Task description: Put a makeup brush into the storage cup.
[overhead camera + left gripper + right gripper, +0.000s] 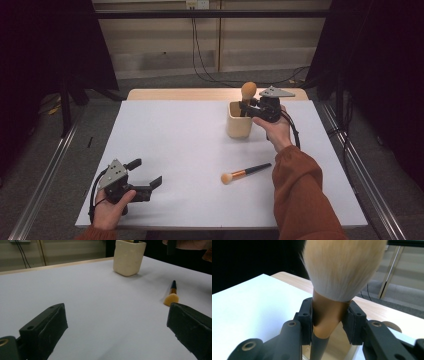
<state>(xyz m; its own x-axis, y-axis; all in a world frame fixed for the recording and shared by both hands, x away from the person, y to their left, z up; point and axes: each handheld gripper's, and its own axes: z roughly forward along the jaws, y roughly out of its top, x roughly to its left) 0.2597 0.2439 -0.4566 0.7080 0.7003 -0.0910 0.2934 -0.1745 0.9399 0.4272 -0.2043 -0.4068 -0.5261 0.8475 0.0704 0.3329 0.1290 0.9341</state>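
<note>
High view: a white table (175, 150) with a cream cup (239, 122) standing upright toward its far right. The right gripper (251, 106), held in the person's right hand (276, 131), sits just right of the cup's rim, its jaws clamped on the copper-coloured ferrule of a large powder brush (248, 92). The brush stands upright, bristle head uppermost, its dark handle pointing down into the cup's open mouth; how deep the handle reaches, and whether it touches the bottom, cannot be told. What else the cup holds is hidden.

Right gripper view: both black pads press the brush's ferrule (327, 315) from either side, just below the pale, fluffy bristle head; the dark handle drops from the ferrule toward the cup's opening at the bottom edge.

A second, smaller brush (245, 173) lies flat on the table, nearer than the cup and well apart from it, its orange-tan head to the left and its dark handle angled to the far right.

Left gripper view: the left gripper (117, 327) rests low at the near left corner of the table, jaws spread wide with nothing between them; the cup (128, 257) and the lying brush (172, 296) stand beyond.
</note>
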